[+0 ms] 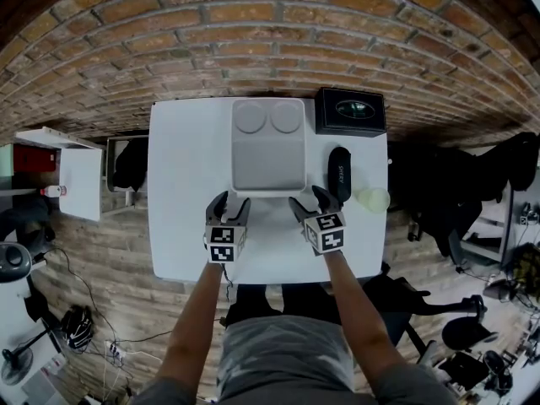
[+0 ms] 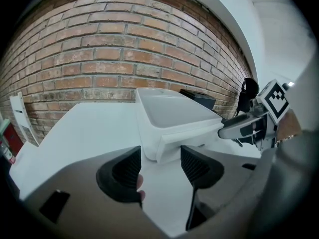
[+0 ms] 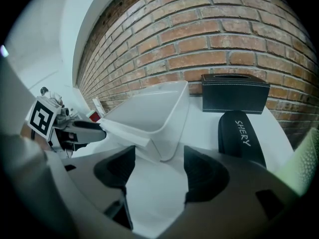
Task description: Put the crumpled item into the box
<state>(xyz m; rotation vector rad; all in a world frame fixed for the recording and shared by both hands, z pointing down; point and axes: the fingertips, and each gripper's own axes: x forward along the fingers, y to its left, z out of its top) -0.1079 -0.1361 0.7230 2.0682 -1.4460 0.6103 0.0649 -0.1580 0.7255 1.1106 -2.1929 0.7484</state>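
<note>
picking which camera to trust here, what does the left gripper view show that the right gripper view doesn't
Only the left gripper view: the right gripper, seen from the side next to the bin's near end.

Only the right gripper view: the left gripper from the side, the black case printed SHERY, and an edge of the pale crumpled item at far right.

Both: the white bin, the black box behind it, the brick wall, the white table, and each view's own jaws apart with nothing between them.
</note>
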